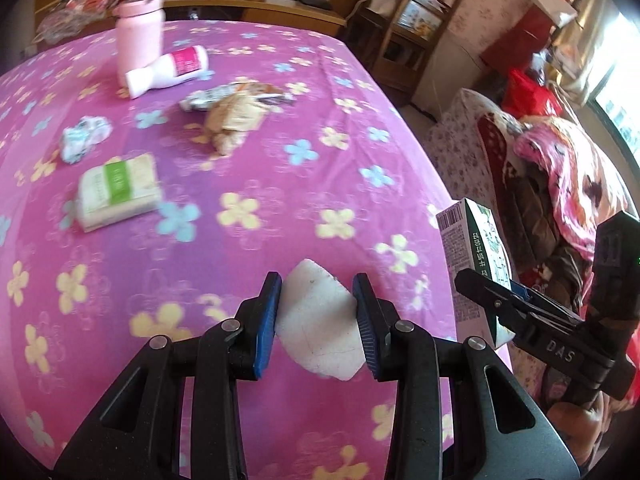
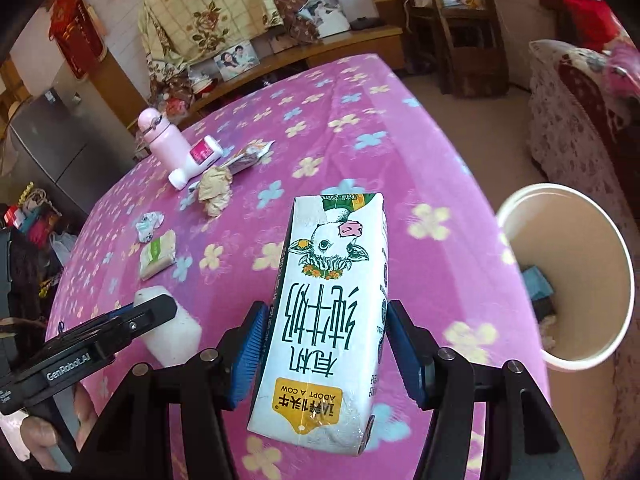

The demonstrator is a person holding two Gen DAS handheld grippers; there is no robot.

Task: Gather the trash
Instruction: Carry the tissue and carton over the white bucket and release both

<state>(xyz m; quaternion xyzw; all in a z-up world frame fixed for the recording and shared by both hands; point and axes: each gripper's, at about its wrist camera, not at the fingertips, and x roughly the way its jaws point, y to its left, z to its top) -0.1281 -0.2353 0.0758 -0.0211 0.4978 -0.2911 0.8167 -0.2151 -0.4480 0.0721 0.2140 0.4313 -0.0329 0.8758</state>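
Note:
My left gripper (image 1: 318,322) is shut on a white foam-like block (image 1: 318,328), held just above the pink flowered tablecloth (image 1: 240,160); it also shows in the right wrist view (image 2: 172,332). My right gripper (image 2: 324,344) is shut on a white milk carton (image 2: 332,312) with a cow drawing, held upside down; the carton also shows at the table's right edge in the left wrist view (image 1: 476,264). A white paper cup bin (image 2: 568,280) stands off the table's right side with some scraps inside.
On the cloth lie a tissue pack with a green band (image 1: 116,192), a crumpled white-blue wrapper (image 1: 84,136), a beige crumpled paper (image 1: 236,116), a foil wrapper (image 1: 208,98), a white-pink tube (image 1: 168,70) and a pink bottle (image 1: 140,20). A sofa (image 1: 560,184) is to the right.

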